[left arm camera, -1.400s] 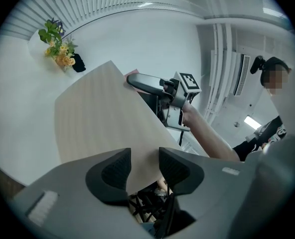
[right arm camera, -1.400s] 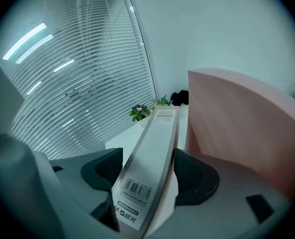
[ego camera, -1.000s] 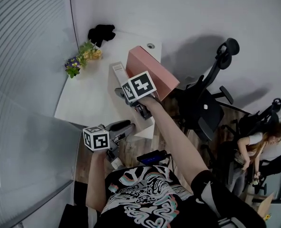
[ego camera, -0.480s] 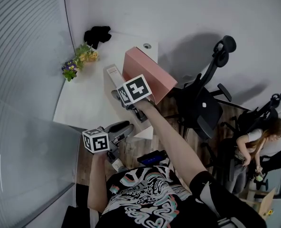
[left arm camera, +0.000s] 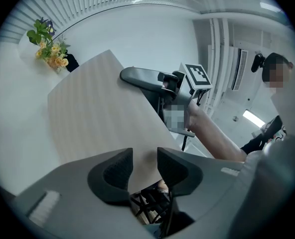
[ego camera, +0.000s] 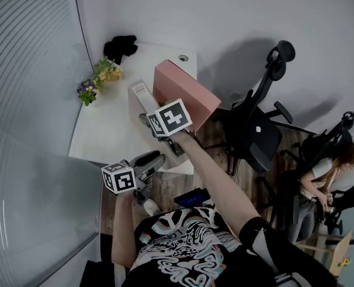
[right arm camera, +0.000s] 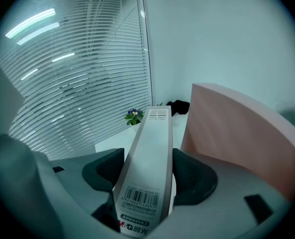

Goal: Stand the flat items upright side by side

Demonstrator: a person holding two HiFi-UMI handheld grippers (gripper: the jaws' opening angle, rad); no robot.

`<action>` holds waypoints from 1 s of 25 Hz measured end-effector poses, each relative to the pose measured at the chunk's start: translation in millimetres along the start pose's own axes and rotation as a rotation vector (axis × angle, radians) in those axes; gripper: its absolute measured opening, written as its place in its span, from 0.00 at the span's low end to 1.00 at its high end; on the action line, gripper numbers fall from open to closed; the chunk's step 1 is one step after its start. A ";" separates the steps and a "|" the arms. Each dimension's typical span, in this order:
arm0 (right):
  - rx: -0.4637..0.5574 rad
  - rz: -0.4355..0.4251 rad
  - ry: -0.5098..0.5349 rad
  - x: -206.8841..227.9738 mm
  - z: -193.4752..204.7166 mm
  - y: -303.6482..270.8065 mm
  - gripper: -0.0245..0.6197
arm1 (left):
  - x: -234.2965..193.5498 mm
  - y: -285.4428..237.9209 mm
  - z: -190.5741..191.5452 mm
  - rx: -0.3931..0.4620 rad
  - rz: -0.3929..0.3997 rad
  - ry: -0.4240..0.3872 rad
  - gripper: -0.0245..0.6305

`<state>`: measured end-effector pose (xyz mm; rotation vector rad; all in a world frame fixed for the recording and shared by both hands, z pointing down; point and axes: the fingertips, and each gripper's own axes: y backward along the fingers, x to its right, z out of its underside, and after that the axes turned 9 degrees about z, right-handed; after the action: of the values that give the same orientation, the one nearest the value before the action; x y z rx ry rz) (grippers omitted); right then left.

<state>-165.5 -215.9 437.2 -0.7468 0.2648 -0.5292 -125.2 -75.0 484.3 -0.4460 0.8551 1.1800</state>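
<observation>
File box: I am seeing the gray file box [ego camera: 142, 100] [right arm camera: 150, 163] standing on a narrow edge on the white table [ego camera: 105, 124], toward the table's 3 o'clock side, with its barcoded narrow face turned up at my right gripper.
Right gripper: my right gripper [ego camera: 155, 124] [right arm camera: 146, 176] is tilting down over the near end of that box. Its jaws have just been closing, the box is sitting between them, and the pads are touching both broad sides, so I am calling it a grasp.
Pink box: a pink file box [ego camera: 186, 91] [right arm camera: 237, 128] is standing just beside the gray one, at its 2 o'clock. I cannot tell whether the two are touching.
Left gripper: my left gripper [ego camera: 159, 158] [left arm camera: 145, 166] is hovering off the table's near edge, at the gray box's 6 o'clock, pointing level. Its jaws are standing partly apart and pressing on nothing. A pale flat panel [left arm camera: 97, 113] is showing through the gap, beyond them.
Flowers: a small bunch of flowers [ego camera: 96, 82] [left arm camera: 48, 46] [right arm camera: 134, 116] is sitting at the gray box's 10 o'clock.
Black bundle: something black [ego camera: 120, 45] is lying at the table's far end, at 11 o'clock.
Chair: an office chair [ego camera: 258, 130] is standing at 3 o'clock, off the table.
Bystander: a person [ego camera: 329, 172] is bending over at the far 4 o'clock.
</observation>
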 end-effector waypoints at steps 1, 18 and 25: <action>0.019 0.004 0.002 0.1 -2.8 2.1 0.51 | -0.3 -0.1 0.1 -0.001 -0.002 -0.002 0.24; 0.265 0.003 0.006 -1.4 -28.6 27.6 0.51 | -11.5 -0.4 -8.4 0.037 -0.069 -0.040 0.24; 0.355 0.018 -0.010 2.7 -33.0 36.4 0.51 | -17.6 1.5 -11.2 0.071 -0.082 -0.024 0.24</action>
<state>-163.6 -214.0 388.0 -0.4022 0.1621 -0.5372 -132.7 -93.3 491.3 -0.4047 0.8475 1.0746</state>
